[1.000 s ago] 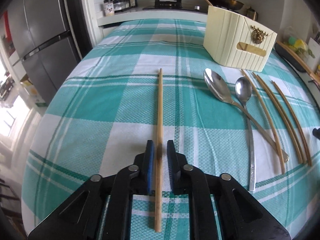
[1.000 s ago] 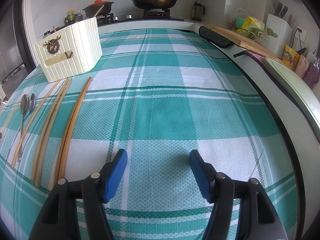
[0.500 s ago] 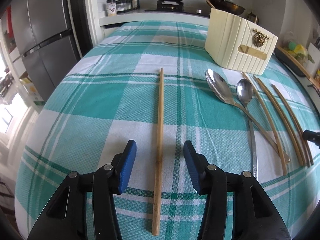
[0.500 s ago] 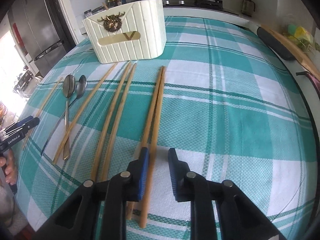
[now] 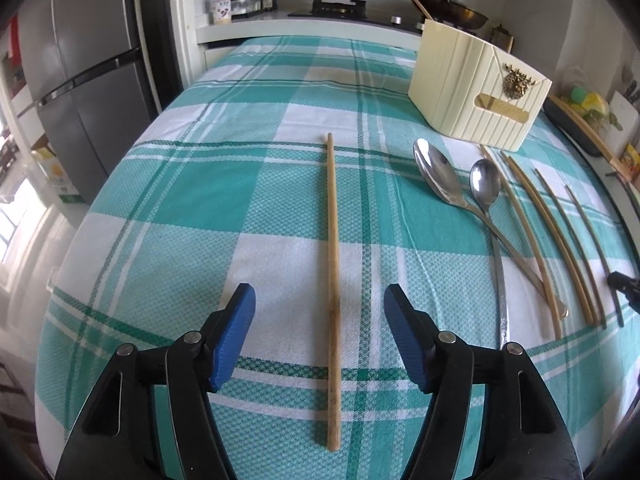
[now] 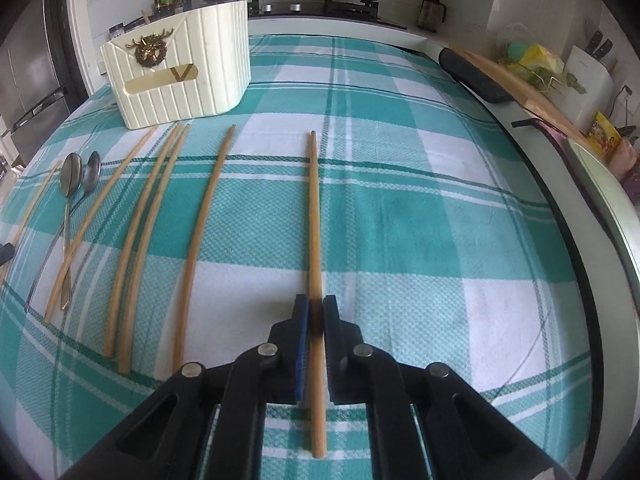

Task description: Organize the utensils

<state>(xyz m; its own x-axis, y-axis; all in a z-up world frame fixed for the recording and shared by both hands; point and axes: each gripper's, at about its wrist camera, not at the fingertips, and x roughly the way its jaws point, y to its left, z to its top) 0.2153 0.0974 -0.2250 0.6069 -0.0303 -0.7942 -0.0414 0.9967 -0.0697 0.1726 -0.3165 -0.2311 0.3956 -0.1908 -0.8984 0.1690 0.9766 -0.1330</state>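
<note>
- The step in hand looked like sorting the loose chopsticks on the bench (image 6: 400,200), which was covered in a teal-and-white checked cloth, with each gripper working on one stick.
- The right gripper (image 6: 316,310) had its blue-padded fingers (image 6: 301,320) drawn in almost fully onto a straight, pale wooden chopstick (image 6: 314,216). The stick ran between the pads, with its thick end sticking out behind them towards the camera. The log showed the jaws easing open a trace, yet the pads still looked pressed on the wood.
- That gripped chopstick lay flat on the cloth, well apart from a second one (image 6: 204,224) to its left. Further left lay a close pair (image 6: 140,240) and one more stick by two steel spoons (image 6: 76,184).
- The left gripper (image 5: 320,308) was opening. Its blue fingers (image 5: 236,332) stood wide on either side of a lone wooden chopstick (image 5: 332,264) and touched nothing, so that stick rested free on the cloth.
- The cream ribbed plastic utensil holder (image 6: 188,76) stood at the far side of the bench, beyond the stick tips.
- Next, by my reading, the right hand would need to lift its stick clear without letting it swivel in the pads. It would then carry it either beside its partner or up into the holder. A grip so near the thick end could let the long tip droop.
</note>
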